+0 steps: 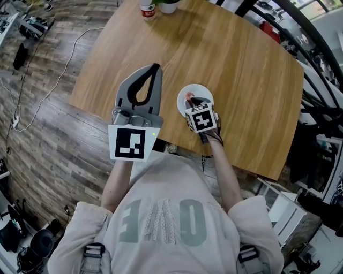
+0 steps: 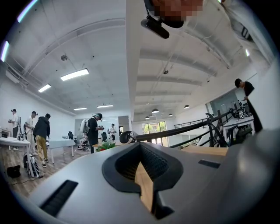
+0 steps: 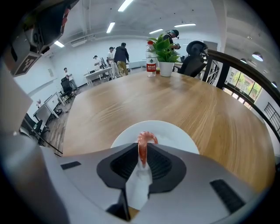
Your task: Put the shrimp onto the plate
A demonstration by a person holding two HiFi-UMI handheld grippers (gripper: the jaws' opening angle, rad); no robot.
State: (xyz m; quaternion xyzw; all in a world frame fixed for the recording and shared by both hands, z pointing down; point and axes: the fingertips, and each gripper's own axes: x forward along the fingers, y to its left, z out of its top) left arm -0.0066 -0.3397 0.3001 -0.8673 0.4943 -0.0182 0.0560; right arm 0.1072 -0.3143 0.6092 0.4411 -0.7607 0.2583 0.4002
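Note:
A small pink shrimp (image 3: pixel 143 141) is pinched between the jaws of my right gripper (image 3: pixel 143 152), which is shut on it. Its curled end sticks out past the tips, just above a white round plate (image 3: pixel 180 138). In the head view this right gripper (image 1: pixel 192 101) hangs over the plate (image 1: pixel 202 90) near the table's front edge, with the shrimp (image 1: pixel 188 97) at its tip. My left gripper (image 1: pixel 156 67) is held up left of the plate, jaws closed tip to tip with nothing in them. The left gripper (image 2: pixel 140 147) looks out level across the room.
The wooden table (image 1: pixel 241 69) carries a water bottle (image 1: pixel 147 9) and a potted plant (image 3: pixel 165 56) at its far edge. A black railing (image 3: pixel 245 70) runs along the right side. People (image 2: pixel 92 131) stand at desks in the room beyond.

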